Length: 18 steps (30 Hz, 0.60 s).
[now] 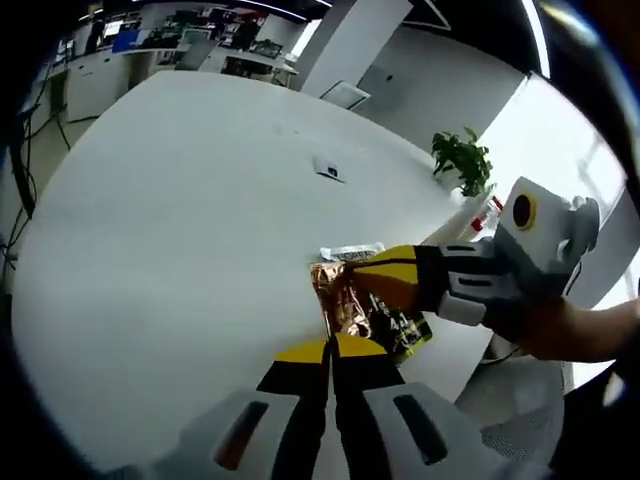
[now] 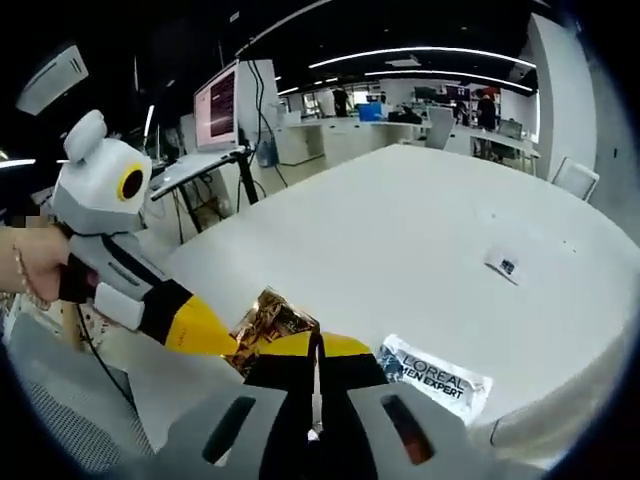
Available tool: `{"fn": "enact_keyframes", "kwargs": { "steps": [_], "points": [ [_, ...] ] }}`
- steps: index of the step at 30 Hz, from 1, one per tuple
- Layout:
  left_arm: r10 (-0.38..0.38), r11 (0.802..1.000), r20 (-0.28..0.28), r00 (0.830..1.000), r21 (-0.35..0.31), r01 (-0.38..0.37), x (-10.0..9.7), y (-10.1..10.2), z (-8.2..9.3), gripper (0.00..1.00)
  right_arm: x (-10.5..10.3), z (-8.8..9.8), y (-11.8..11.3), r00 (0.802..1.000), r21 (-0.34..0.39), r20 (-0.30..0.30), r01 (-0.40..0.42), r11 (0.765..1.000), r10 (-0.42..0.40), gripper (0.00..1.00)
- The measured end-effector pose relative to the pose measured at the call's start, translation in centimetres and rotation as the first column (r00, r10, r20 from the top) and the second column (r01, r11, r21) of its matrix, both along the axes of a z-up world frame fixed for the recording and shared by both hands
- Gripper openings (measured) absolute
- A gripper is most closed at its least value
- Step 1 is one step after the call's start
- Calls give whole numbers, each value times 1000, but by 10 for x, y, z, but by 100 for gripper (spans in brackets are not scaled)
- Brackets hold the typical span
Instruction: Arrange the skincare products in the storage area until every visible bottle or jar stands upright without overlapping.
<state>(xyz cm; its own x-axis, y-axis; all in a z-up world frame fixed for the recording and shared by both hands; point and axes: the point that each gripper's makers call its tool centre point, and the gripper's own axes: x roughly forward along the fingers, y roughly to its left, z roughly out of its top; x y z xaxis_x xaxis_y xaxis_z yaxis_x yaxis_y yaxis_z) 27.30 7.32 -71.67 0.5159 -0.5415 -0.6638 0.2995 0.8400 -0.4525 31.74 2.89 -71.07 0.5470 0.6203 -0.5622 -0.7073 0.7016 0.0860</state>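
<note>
Both our left gripper and right gripper look pinched nearly closed at the crinkled gold packet, silver sachet just beside, so we judge nothing stands upright yet.

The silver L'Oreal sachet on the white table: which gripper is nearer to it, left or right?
Right. The right gripper has its tips just beside the silver sachet; the left gripper is beyond the copper foil packet, farther from it.

Both views are bright and evenly lit, with ceiling light strips overhead and strong daylight washing out the window beyond the left gripper's tip. The white table glares softly with faint shadows; straight lines bow and blur toward the edges.
</note>
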Motion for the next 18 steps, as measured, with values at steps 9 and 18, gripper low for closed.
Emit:
{"fn": "enact_keyframes", "kwargs": {
  "steps": [9,18],
  "points": [
    [8,1000,-27,1000,12,-8,19,0,-20,0,17,-14,0,1000,-42,-13,16,999,-17,1],
    [13,1000,-47,999,23,-12,27,3,-30,0,25,-30,1,999,-67,-28,26,997,-28,1]
  ]
}}
